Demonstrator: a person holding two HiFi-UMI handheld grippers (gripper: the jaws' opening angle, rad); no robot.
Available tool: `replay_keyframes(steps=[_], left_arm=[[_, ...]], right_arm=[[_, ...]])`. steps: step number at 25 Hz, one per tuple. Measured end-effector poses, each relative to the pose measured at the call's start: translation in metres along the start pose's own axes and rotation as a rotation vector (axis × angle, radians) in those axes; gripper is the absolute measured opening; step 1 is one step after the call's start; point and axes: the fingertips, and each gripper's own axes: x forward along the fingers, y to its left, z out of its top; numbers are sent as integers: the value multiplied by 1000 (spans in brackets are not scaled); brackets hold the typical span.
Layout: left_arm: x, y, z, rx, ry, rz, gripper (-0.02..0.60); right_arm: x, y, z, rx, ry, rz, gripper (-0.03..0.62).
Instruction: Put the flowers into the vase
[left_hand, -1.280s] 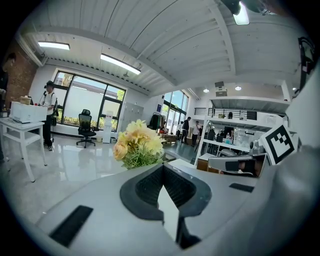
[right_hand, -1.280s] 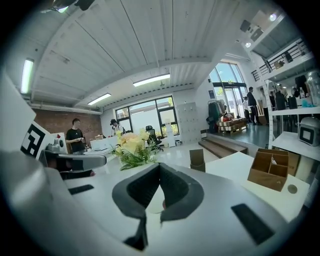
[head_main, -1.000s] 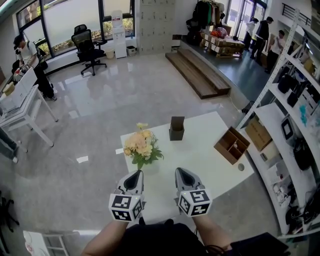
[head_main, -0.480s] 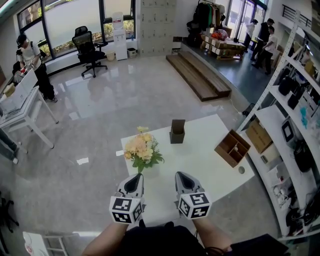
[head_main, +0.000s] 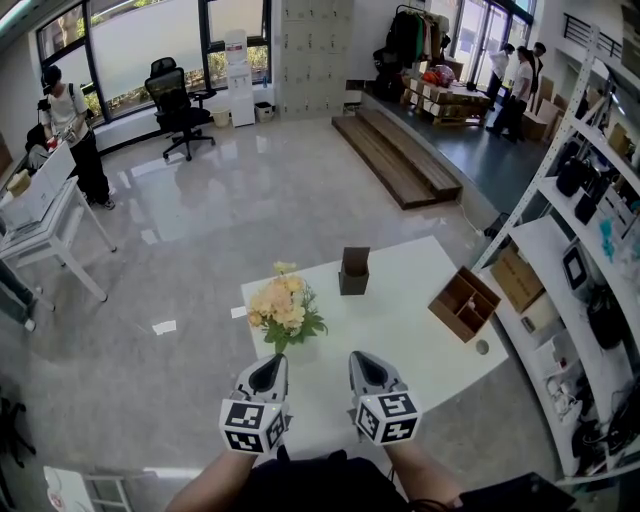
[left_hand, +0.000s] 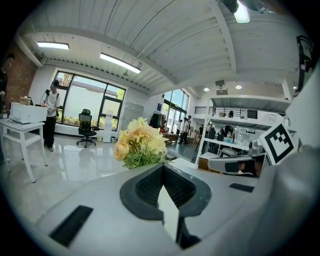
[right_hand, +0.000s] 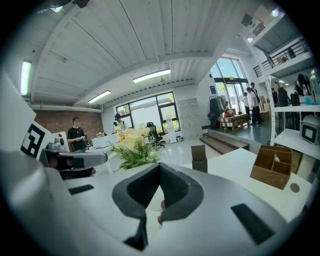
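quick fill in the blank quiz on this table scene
The flowers stand on the table's ____ side in the head view.
The wooden divider box lies near the table's ____ edge.
The left gripper and right gripper hold nothing; both are ____, not open.
The dark vase stands at the table's ____ edge, opposite them.
Missing: left; right; shut; far

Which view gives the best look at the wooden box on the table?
The head view: the box shows whole from above, compartments open, near the right edge of the table. The right gripper view shows it side-on, at lower right. In the left gripper view I cannot make it out.
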Motion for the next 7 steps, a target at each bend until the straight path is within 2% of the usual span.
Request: replay_keyframes(steps=[7], left_arm=[[1, 0, -3, -7, -2, 1, 2]], right_arm=[[0, -1, -2, 2, -1, 1, 3]])
